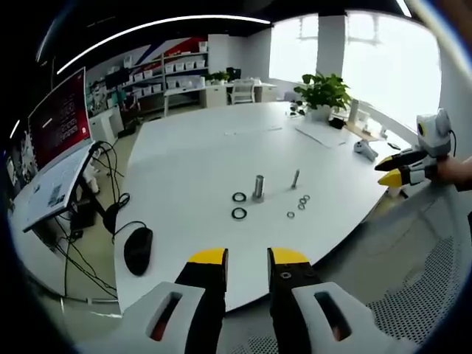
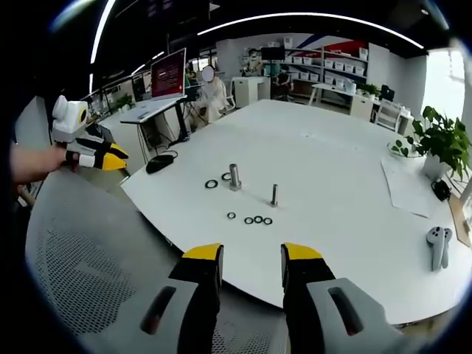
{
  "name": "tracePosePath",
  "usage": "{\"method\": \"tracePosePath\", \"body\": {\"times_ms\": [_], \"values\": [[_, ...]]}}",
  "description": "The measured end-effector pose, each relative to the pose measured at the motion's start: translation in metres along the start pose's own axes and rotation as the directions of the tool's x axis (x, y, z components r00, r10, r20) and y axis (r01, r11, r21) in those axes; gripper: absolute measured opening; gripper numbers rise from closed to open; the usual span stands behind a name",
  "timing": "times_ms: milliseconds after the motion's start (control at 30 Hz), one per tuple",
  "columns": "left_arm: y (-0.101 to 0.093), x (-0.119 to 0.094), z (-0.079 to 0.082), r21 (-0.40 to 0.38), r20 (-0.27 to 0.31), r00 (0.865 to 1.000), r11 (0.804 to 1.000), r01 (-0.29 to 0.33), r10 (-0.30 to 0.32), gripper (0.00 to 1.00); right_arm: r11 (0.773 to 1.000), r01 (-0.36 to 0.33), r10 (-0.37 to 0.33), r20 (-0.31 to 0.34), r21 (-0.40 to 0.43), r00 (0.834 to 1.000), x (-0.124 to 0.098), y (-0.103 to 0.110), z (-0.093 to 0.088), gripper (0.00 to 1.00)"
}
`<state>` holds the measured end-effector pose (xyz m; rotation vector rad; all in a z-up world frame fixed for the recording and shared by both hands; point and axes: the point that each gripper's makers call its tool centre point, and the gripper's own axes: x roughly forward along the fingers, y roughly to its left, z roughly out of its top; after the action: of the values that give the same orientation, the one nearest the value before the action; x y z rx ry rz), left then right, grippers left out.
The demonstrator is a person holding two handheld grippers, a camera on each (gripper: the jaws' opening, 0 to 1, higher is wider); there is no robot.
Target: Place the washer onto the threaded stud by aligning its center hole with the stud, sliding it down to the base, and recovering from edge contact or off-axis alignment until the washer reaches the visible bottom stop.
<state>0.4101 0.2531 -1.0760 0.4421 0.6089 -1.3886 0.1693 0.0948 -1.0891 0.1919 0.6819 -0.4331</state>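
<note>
— Both claws are back off the table edge, aren't they? The left gripper (image 1: 247,258) has its yellow-tipped jaws parted a modest way with nothing between them, and the right gripper (image 2: 251,254) stands a little wider, empty too.

— Yes. The parts sit well ahead, mid-table. The thin threaded stud (image 2: 274,195) stands upright, and the small washers (image 2: 258,220) lie flat in a short row near its foot, one more (image 2: 231,215) off to the side.

— So the first job, I'd say, is picking one washer by its rim, flat, so the hole stays clear. Then come down straight over the stud's tip; any tilt and it'll catch on the threads.

— Mind the thicker stud (image 2: 234,176) next to it, with two larger rings (image 2: 212,184) beside it. Easy to mistake.

— And around that?

— A white table (image 2: 332,147), a black mouse (image 1: 138,250) near the edge, a controller (image 2: 438,245), a potted plant (image 1: 323,92). A mesh chair back (image 2: 81,258) lies between the right claw and the table.
</note>
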Motion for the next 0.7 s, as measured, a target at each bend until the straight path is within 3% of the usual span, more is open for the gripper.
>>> {"method": "tracePosePath", "body": {"times_ms": [233, 300, 333, 400, 500, 700], "values": [[0.011, 0.006, -0.005, -0.071, -0.075, 0.997, 0.997, 0.01, -0.015, 0.25, 1.0, 0.01, -0.01, 0.025, 0.021, 1.0, -0.002, -0.003, 0.003, 0.34], [0.022, 0.015, -0.006, -0.026, -0.11, 0.993, 0.999, 0.027, -0.03, 0.24, 1.0, 0.014, -0.014, 0.029, 0.02, 0.999, -0.002, -0.003, 0.004, 0.34], [0.03, 0.017, -0.004, 0.011, -0.119, 0.993, 1.0, 0.006, -0.005, 0.23, 1.0, 0.014, -0.015, 0.031, 0.023, 0.999, -0.002, -0.003, 0.004, 0.34], [0.034, 0.026, 0.0, -0.002, -0.121, 0.993, 1.0, 0.011, -0.011, 0.24, 0.999, 0.012, -0.013, 0.03, 0.032, 0.999, -0.001, -0.004, 0.003, 0.34], [0.027, 0.036, 0.007, -0.035, -0.14, 0.989, 0.999, 0.035, -0.04, 0.26, 0.999, 0.012, -0.014, 0.033, 0.043, 0.999, -0.002, -0.004, 0.004, 0.34], [0.014, 0.065, 0.012, 0.01, -0.196, 0.978, 0.998, 0.07, -0.067, 0.28, 0.998, 0.011, -0.014, 0.036, 0.061, 0.999, -0.003, -0.004, 0.005, 0.35]]}}
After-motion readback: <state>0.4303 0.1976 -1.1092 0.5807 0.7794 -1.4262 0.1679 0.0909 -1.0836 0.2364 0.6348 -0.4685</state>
